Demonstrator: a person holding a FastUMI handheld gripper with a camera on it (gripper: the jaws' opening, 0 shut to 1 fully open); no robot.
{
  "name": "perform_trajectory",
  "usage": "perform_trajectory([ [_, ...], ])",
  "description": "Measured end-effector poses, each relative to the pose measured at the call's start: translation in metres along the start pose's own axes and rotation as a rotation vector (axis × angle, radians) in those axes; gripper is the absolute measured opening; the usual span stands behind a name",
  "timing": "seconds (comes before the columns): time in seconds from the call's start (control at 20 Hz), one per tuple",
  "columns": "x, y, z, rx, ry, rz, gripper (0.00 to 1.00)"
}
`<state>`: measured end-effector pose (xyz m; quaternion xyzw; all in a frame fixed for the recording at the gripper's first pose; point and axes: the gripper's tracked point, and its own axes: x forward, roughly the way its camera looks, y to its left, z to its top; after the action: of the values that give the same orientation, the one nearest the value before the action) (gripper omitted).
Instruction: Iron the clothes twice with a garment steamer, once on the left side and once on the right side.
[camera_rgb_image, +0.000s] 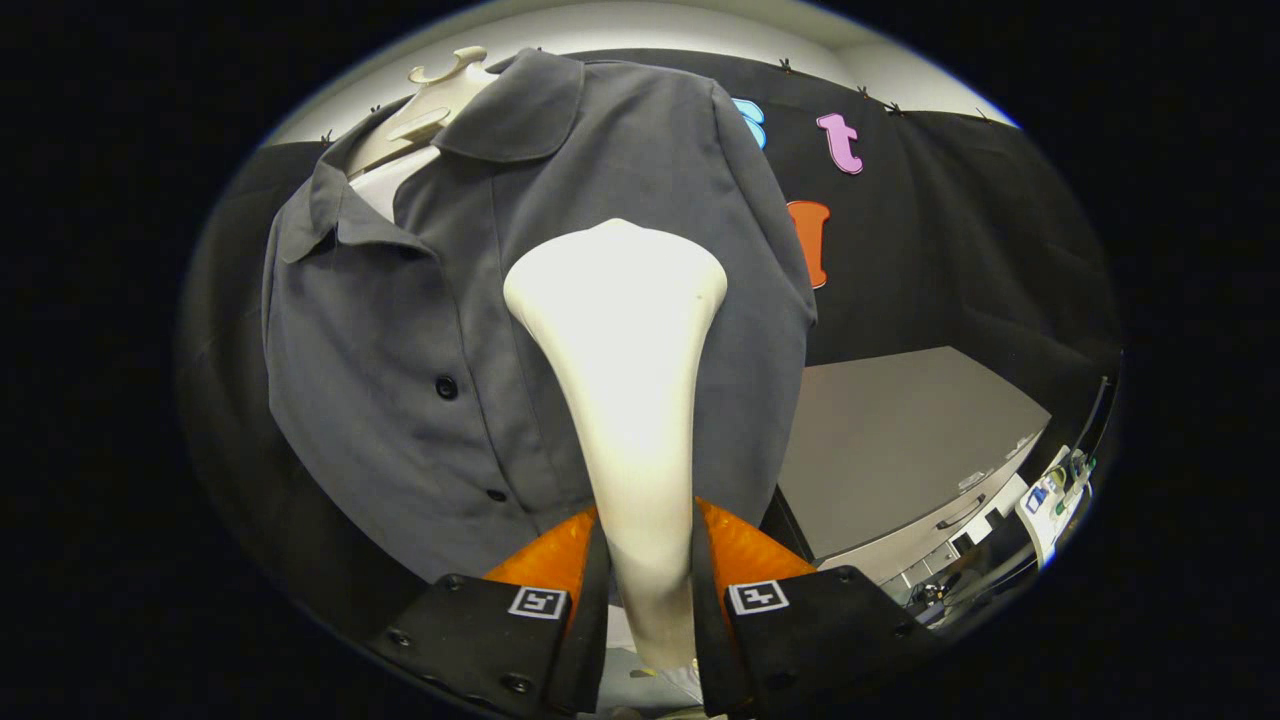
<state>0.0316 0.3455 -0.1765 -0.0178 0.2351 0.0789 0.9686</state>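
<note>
Tongs: my gripper (645, 590) squeezes the white steamer (625, 400) from both sides.
Shirt: I see a gray shirt (400, 350) hanging just beyond the steamer.
Room: gray table (900, 430) beside the shirt.

I can read no words, brand names or numbers anywhere. The only signs I see are two square black-and-white coded markers (537, 602), one on each half of my claw (645, 560), either side of the steamer (625, 400) handle the fingers press on. A device (1050, 500) by the bench (900, 440) carries a small panel, too small for me to make out.
</note>
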Motion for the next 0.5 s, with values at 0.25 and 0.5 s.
perform_trajectory([
  [0.25,0.009,-0.004,-0.030,-0.006,0.062,-0.007,0.45],
  [0.5,0.015,-0.006,-0.058,-0.005,0.116,-0.015,0.45],
])
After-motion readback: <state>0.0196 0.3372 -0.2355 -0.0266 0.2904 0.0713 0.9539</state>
